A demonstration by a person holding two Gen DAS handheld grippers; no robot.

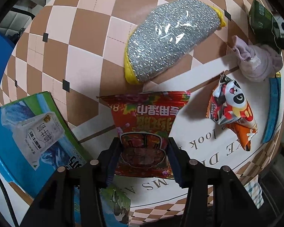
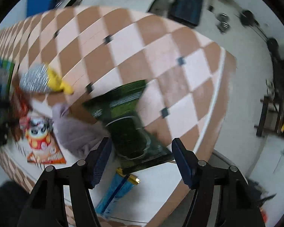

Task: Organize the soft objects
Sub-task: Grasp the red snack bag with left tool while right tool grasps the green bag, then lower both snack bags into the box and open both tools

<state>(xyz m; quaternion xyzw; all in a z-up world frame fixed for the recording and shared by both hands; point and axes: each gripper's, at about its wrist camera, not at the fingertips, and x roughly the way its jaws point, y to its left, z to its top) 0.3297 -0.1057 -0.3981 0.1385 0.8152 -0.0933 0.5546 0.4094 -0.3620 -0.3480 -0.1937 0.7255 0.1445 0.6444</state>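
In the left wrist view my left gripper (image 1: 144,147) is shut on a red wet-wipes pack (image 1: 145,124), its fingers pressing both sides. Beyond it lie a silver scouring pad with yellow edges (image 1: 172,39), a lilac fuzzy sock (image 1: 259,62), a panda snack bag (image 1: 232,111) and a green packet (image 1: 261,15). In the blurred right wrist view my right gripper (image 2: 140,157) is open, its fingers on either side of the green packet (image 2: 128,121). The sock (image 2: 75,130), the panda bag (image 2: 39,132) and the scouring pad (image 2: 37,79) lie to the left.
A blue and green milk carton box (image 1: 28,132) stands at the left. A blue stick sachet (image 2: 117,191) lies under the right gripper, also at the table's right edge (image 1: 272,109). The checkered tablecloth (image 1: 66,47) covers the table, whose edge (image 2: 215,98) runs at the right.
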